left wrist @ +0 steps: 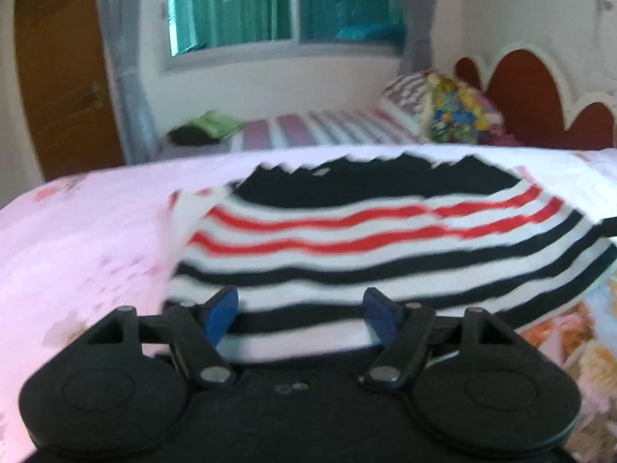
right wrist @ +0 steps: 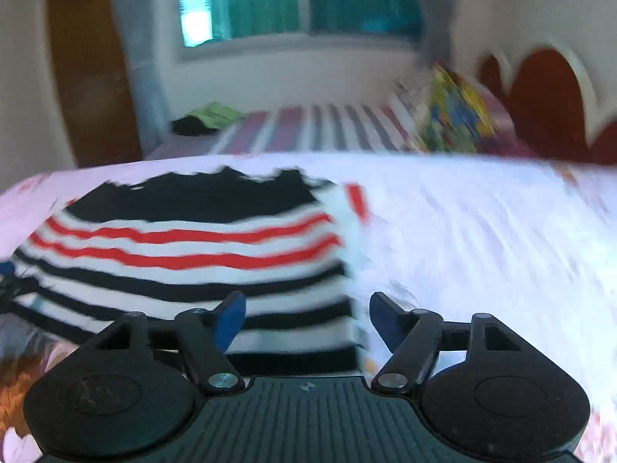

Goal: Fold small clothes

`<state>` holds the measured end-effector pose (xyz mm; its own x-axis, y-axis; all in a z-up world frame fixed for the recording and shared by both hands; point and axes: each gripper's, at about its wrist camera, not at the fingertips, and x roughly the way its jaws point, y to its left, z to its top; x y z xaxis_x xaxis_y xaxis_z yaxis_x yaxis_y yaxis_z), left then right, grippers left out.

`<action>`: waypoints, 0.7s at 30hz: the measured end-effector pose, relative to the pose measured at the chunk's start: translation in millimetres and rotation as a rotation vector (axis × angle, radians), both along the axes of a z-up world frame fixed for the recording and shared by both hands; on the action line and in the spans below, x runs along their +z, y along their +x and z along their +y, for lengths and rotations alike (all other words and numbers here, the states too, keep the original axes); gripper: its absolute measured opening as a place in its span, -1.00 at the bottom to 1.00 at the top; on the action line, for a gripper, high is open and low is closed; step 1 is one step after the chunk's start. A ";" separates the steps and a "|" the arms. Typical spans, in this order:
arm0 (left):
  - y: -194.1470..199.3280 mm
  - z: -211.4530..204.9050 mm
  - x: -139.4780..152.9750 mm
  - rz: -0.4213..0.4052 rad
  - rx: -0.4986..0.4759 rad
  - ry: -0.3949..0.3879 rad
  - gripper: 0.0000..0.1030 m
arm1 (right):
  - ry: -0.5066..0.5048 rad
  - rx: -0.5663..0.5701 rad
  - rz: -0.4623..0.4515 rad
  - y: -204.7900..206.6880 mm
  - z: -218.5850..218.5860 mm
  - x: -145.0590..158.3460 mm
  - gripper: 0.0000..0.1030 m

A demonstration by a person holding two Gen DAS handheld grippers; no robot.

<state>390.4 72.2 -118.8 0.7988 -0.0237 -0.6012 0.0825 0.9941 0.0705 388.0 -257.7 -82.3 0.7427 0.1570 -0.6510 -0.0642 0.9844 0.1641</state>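
Observation:
A small striped garment (left wrist: 366, 247), white with black and red stripes and a black top band, lies flat on the pink bed sheet (left wrist: 85, 239). My left gripper (left wrist: 300, 316) is open over its near hem, empty. The garment also shows in the right wrist view (right wrist: 193, 254), to the left of centre. My right gripper (right wrist: 306, 322) is open and empty, straddling the garment's near right edge. Both views are motion-blurred.
A second bed with a striped cover (left wrist: 316, 131) stands behind, with a green and black cloth pile (left wrist: 204, 129), colourful pillows (left wrist: 451, 112) and a red headboard (left wrist: 536, 92). A window (left wrist: 277, 4) and a wooden door (left wrist: 58, 77) are at the back.

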 end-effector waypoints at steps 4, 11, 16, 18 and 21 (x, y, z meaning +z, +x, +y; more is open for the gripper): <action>-5.2 10.5 -5.4 0.036 0.025 -0.020 0.36 | -0.011 -0.026 0.078 8.6 -5.1 -10.3 -0.31; -4.7 16.6 -13.5 0.051 0.024 -0.032 0.40 | 0.034 -0.031 0.110 -8.7 -19.1 -17.5 -0.90; -5.1 21.3 -10.8 0.054 0.034 -0.039 0.38 | -0.002 -0.088 0.114 -13.8 -19.7 -17.9 -0.77; -11.1 14.4 -1.6 0.033 0.043 -0.013 0.36 | -0.057 -0.163 0.032 -25.5 -18.0 0.5 -0.61; -13.8 -18.6 5.5 0.014 -0.035 -0.033 0.37 | -0.046 -0.071 -0.024 -28.1 10.5 18.0 -0.60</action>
